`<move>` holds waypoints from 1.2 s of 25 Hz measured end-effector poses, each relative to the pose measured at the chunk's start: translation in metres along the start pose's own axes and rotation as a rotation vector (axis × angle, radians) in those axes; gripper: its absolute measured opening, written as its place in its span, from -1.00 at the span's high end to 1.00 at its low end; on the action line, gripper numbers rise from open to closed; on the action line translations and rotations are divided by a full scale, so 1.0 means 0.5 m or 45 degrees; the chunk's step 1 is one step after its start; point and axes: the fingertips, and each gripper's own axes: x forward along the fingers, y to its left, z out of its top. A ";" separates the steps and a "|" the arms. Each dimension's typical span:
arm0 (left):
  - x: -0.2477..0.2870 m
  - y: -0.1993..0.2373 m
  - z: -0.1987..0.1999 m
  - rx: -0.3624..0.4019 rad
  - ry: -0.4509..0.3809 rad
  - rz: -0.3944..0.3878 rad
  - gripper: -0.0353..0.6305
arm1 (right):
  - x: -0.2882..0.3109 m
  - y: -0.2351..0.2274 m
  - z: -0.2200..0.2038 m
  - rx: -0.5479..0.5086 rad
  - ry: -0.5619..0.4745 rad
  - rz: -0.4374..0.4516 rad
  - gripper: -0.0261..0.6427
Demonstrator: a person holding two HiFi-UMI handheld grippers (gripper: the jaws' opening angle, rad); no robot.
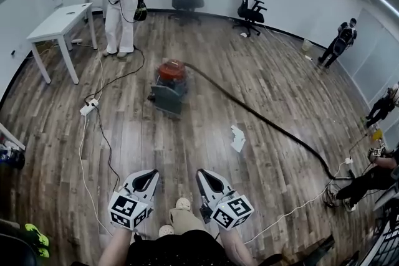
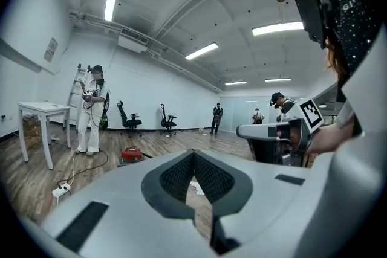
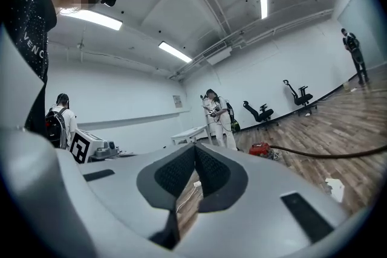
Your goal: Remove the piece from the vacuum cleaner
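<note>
Head view, nearest first: left gripper [image 1: 150,174] and right gripper [image 1: 206,172] side by side at the bottom edge, well short of the vacuum cleaner [image 1: 169,85], tips aimed toward it. Jaws of each pressed together, nothing pinched between. Same reading in the left gripper view and the right gripper view: ribbed pads meeting, only floor behind them. Between the grippers and the vacuum cleaner, bare wood floor [image 1: 187,140]. To the vacuum cleaner's right and nearer than it, a white scrap [image 1: 237,138] lying flat.

Vacuum cleaner upright mid-floor, grey body with a red top, untouched by either tool. Dark hose [image 1: 262,118] starting at the red top and curving away to the vacuum cleaner's right, ending near the frame's right edge. Left of the vacuum cleaner, a white power strip [image 1: 88,108] with cables trailing.

Beyond the vacuum cleaner and to its left, a white table [image 1: 59,22] and a person in white [image 1: 120,3] holding a device. Behind the vacuum cleaner, by the far wall, two black office chairs [image 1: 184,0]. Far off to its right, another person [image 1: 340,40] standing.
</note>
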 end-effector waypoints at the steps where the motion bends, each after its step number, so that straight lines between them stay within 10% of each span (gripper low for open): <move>1: 0.009 0.011 -0.003 -0.003 0.002 0.007 0.87 | 0.012 -0.010 -0.001 0.004 -0.004 0.002 0.89; 30: 0.482 0.331 0.128 0.019 -0.018 0.159 0.87 | 0.467 -0.383 0.123 -0.044 0.063 0.275 0.89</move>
